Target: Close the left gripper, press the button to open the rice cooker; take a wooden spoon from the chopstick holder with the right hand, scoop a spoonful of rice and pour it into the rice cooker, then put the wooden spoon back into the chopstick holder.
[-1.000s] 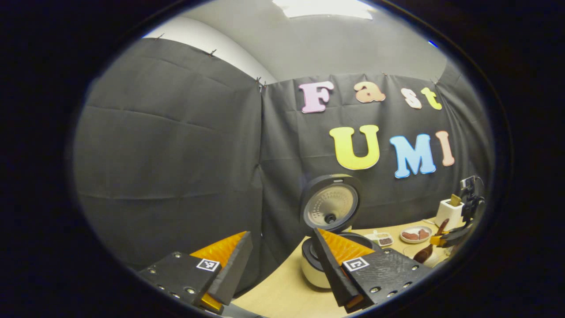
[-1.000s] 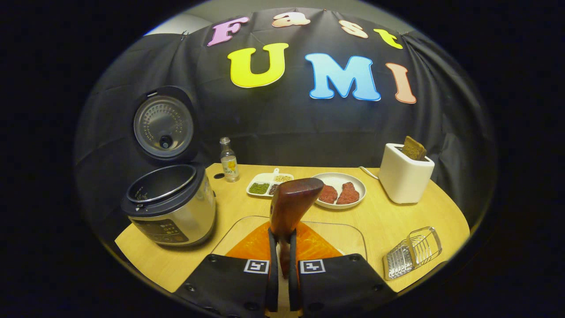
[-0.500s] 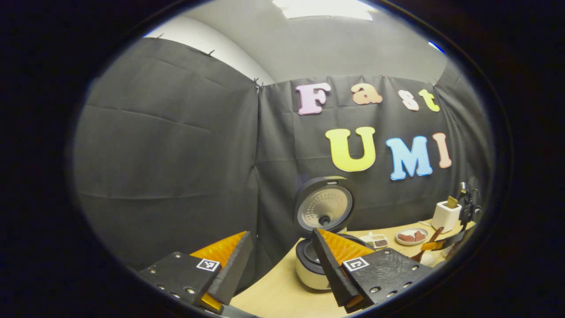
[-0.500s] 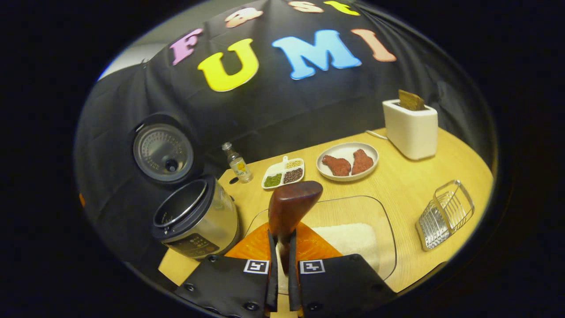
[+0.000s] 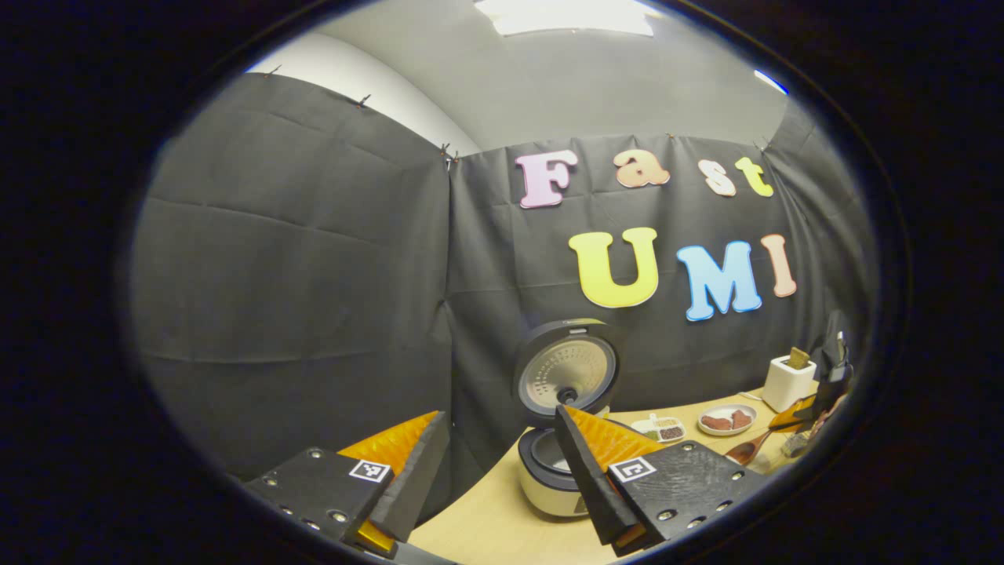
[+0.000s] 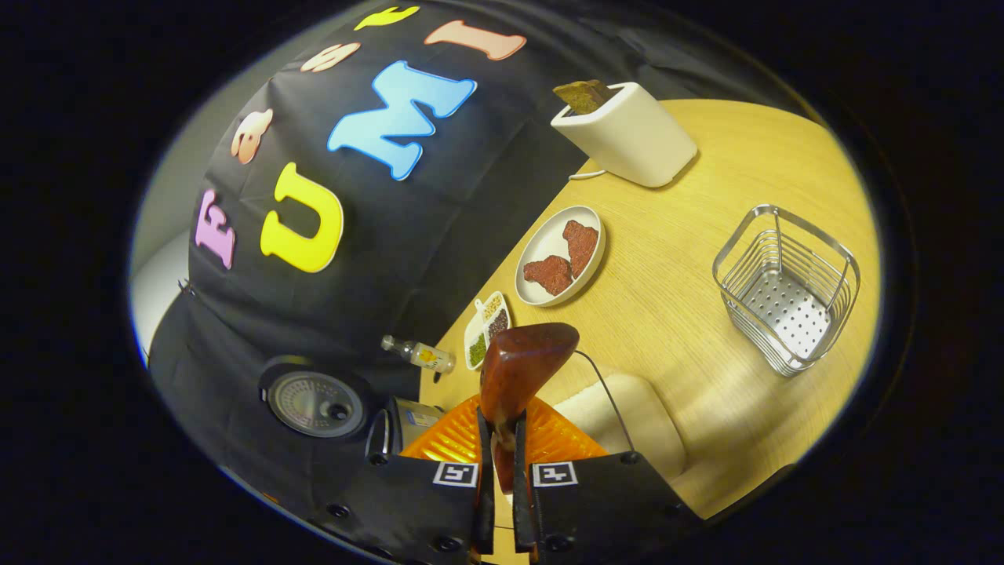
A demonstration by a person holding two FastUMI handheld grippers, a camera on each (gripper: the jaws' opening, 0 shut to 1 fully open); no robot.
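Now | wooden table [image 6: 674,314]; black cloth wall [image 5: 298,275]; rice cooker [image 5: 549,471] open

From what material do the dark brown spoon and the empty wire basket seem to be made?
Dark brown spoon: apparently wood, glossy reddish-brown with a lacquered sheen. Wire basket: apparently metal, shiny silver wires and a perforated floor, possibly stainless steel.

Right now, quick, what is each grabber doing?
Left gripper: open, holding nothing.
Right gripper: closed on the wooden spoon.
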